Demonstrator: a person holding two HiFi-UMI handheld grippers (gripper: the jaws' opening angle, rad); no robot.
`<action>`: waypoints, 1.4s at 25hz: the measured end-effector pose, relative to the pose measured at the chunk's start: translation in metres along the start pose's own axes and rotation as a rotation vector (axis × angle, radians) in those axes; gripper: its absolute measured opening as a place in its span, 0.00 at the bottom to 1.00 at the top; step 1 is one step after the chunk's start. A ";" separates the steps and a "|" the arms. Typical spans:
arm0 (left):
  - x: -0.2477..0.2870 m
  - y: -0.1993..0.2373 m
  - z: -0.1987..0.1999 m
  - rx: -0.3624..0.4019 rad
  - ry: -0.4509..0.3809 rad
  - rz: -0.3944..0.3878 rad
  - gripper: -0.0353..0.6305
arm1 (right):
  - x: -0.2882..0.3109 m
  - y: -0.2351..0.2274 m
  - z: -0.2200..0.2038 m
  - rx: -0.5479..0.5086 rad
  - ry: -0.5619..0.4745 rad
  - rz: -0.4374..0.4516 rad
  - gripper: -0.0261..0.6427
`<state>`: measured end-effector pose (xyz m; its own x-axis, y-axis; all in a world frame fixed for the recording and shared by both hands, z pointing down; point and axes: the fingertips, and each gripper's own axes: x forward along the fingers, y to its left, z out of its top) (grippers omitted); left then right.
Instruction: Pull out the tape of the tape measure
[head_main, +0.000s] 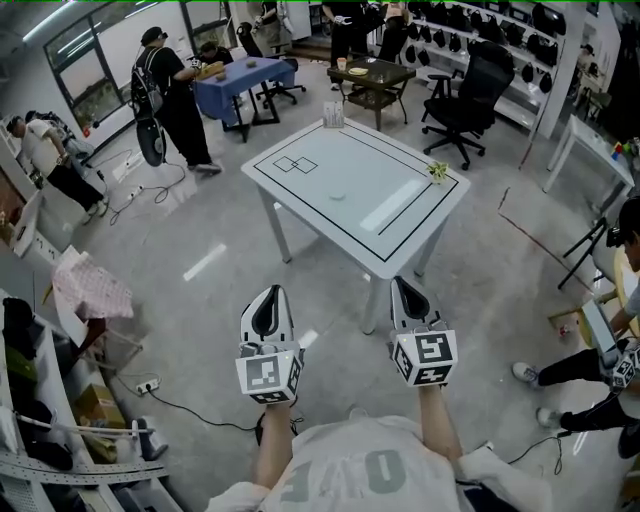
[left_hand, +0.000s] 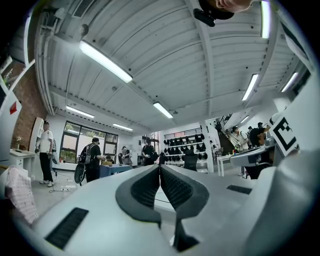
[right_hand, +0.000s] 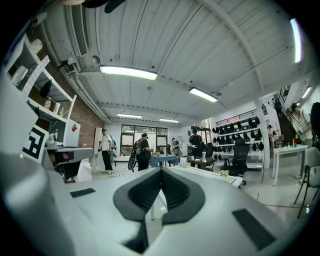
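A white table (head_main: 300, 205) with black outline markings stands ahead on the grey floor. Near its middle lies a small pale round thing (head_main: 337, 195), too small to identify as the tape measure. My left gripper (head_main: 270, 293) and right gripper (head_main: 403, 285) hover side by side over the floor, short of the table's near corner, both shut and empty. In the left gripper view the jaws (left_hand: 160, 167) meet with nothing between them. The right gripper view shows the same closed jaws (right_hand: 160, 170), with the table edge (right_hand: 210, 174) beyond.
A small green-yellow object (head_main: 437, 171) sits at the table's right edge and a clear container (head_main: 333, 117) at its far corner. Black office chair (head_main: 470, 95), a blue table (head_main: 240, 80) and several people stand beyond. Cables and clutter line the left floor.
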<state>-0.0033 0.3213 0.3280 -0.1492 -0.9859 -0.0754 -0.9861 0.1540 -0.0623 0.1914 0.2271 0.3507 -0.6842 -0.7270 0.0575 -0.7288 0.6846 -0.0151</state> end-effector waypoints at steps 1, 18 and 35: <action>-0.001 -0.001 -0.001 -0.001 0.002 0.001 0.10 | -0.002 0.001 0.000 0.012 -0.008 0.009 0.08; 0.026 -0.018 0.005 0.001 -0.048 -0.032 0.10 | 0.006 -0.018 0.001 0.062 -0.041 0.033 0.08; 0.182 0.041 0.013 -0.019 -0.127 -0.051 0.10 | 0.137 -0.058 0.032 0.048 -0.094 -0.001 0.08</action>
<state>-0.0700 0.1492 0.2991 -0.0891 -0.9761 -0.1983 -0.9936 0.1010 -0.0504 0.1385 0.0861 0.3279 -0.6814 -0.7310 -0.0366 -0.7284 0.6822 -0.0634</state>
